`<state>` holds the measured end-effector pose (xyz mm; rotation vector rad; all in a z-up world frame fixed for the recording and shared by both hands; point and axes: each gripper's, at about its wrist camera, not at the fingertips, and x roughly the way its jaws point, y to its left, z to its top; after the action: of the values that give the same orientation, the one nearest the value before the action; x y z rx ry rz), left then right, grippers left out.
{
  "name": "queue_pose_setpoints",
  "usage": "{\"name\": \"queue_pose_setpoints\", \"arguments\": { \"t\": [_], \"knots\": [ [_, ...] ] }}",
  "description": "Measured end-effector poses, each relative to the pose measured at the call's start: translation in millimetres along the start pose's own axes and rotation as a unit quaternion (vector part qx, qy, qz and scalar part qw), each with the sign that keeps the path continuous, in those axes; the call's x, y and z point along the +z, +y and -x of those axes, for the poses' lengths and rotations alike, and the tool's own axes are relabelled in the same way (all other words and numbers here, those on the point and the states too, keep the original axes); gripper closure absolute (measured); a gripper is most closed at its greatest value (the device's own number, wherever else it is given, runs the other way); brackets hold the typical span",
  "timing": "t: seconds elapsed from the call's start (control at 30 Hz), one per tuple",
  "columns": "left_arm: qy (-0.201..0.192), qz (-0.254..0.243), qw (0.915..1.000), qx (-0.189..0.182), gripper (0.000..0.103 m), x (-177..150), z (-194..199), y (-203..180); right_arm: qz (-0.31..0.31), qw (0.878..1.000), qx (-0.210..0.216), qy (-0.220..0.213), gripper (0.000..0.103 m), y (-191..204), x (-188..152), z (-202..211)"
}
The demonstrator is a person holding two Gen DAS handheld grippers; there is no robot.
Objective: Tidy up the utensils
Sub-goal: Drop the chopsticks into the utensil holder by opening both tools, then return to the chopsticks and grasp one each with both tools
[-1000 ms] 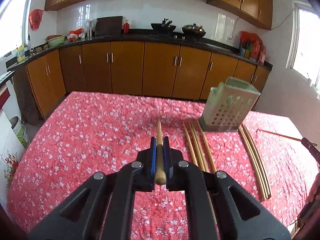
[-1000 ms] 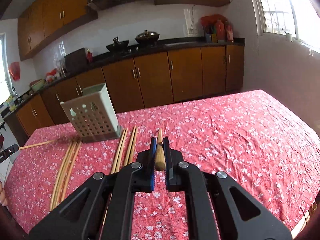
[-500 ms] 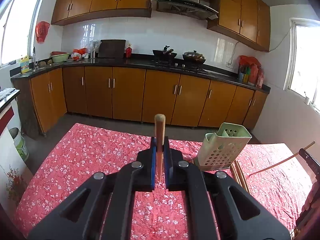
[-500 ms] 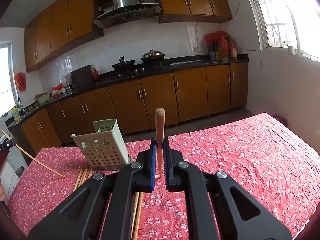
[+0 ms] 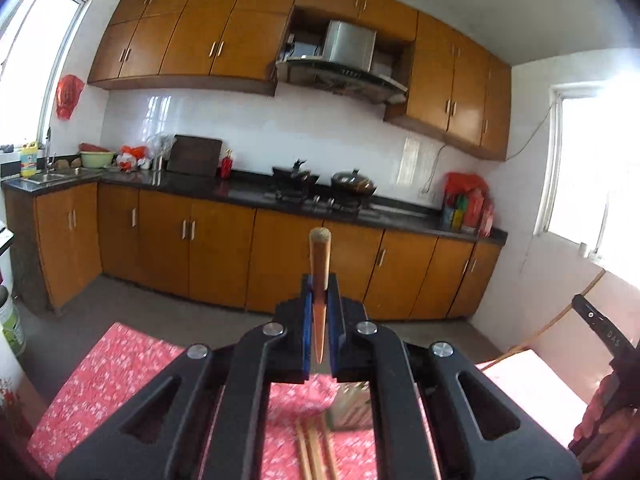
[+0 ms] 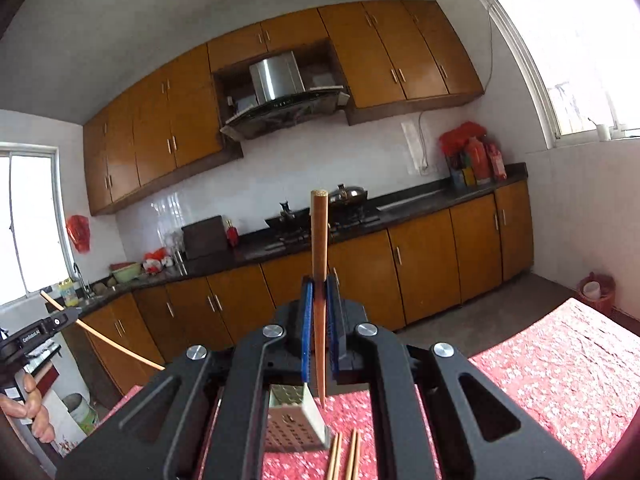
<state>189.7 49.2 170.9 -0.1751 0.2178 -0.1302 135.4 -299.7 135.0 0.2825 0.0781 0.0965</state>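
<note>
A red floral-clothed bench [image 6: 560, 364] fronts wooden kitchen cabinets; each hand-held gripper, left [image 5: 319, 322] and right [image 6: 319, 320], is clamped on a tapered wooden chopstick [image 5: 319, 280] [image 6: 319, 280], best lowered tip-first into the perforated pale plastic holder [image 6: 294, 426].

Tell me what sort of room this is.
A home kitchen, most likely: a range hood over a stove with a wok, wooden cabinets, and a sink in the counter corner.

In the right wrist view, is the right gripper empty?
No: the right gripper is clamped on a wooden chopstick standing upright between its blue pads.
</note>
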Motion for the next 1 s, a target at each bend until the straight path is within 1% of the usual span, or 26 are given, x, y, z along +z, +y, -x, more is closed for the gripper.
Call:
{"name": "queue_pose_setpoints", "arguments": {
  "t": [0.1, 0.17, 0.3, 0.37, 0.5, 0.57, 0.67, 0.73, 0.77, 0.8, 0.93, 1.0],
  "knots": [
    [-0.008, -0.005, 0.9997, -0.022, 0.095, 7, -5, -19, 0.002, 1.000, 0.019, -0.022, 0.096, 10, 4, -7],
    [0.000, -0.015, 0.9993, -0.035, 0.095, 3, -14, -33, 0.012, 0.999, 0.026, -0.020, 0.096, 18, 0, -18],
    [0.030, -0.034, 0.9979, -0.046, 0.095, -14, -38, -57, 0.030, 0.999, 0.027, 0.008, 0.096, 28, -11, -43],
    [0.042, -0.049, 0.9970, -0.043, 0.095, -25, -51, -66, 0.032, 0.999, 0.025, 0.027, 0.096, 29, -20, -54],
    [0.069, -0.057, 0.9951, -0.042, 0.095, -43, -74, -75, 0.031, 0.998, 0.020, 0.057, 0.096, 30, -32, -69],
    [0.084, -0.056, 0.9942, -0.038, 0.095, -50, -87, -73, 0.029, 0.997, 0.018, 0.073, 0.095, 28, -36, -73],
    [0.096, -0.039, 0.9941, -0.031, 0.093, -52, -95, -67, 0.031, 0.996, 0.014, 0.083, 0.094, 28, -40, -70],
    [0.094, -0.034, 0.9947, -0.026, 0.087, -51, -97, -62, 0.029, 0.996, 0.011, 0.082, 0.085, 26, -41, -63],
    [0.091, -0.032, 0.9951, -0.023, 0.085, -50, -95, -59, 0.025, 0.996, 0.010, 0.079, 0.077, 24, -40, -59],
    [0.088, -0.030, 0.9955, -0.020, 0.082, -52, -91, -56, 0.023, 0.997, 0.009, 0.077, 0.073, 23, -39, -56],
    [0.072, -0.012, 0.9973, -0.011, 0.076, -49, -69, -40, 0.014, 0.997, 0.002, 0.074, 0.073, 14, -36, -36],
    [0.064, 0.001, 0.9980, -0.006, 0.073, -49, -54, -27, 0.012, 0.997, -0.008, 0.080, 0.073, 9, -39, -22]
  ]
}}
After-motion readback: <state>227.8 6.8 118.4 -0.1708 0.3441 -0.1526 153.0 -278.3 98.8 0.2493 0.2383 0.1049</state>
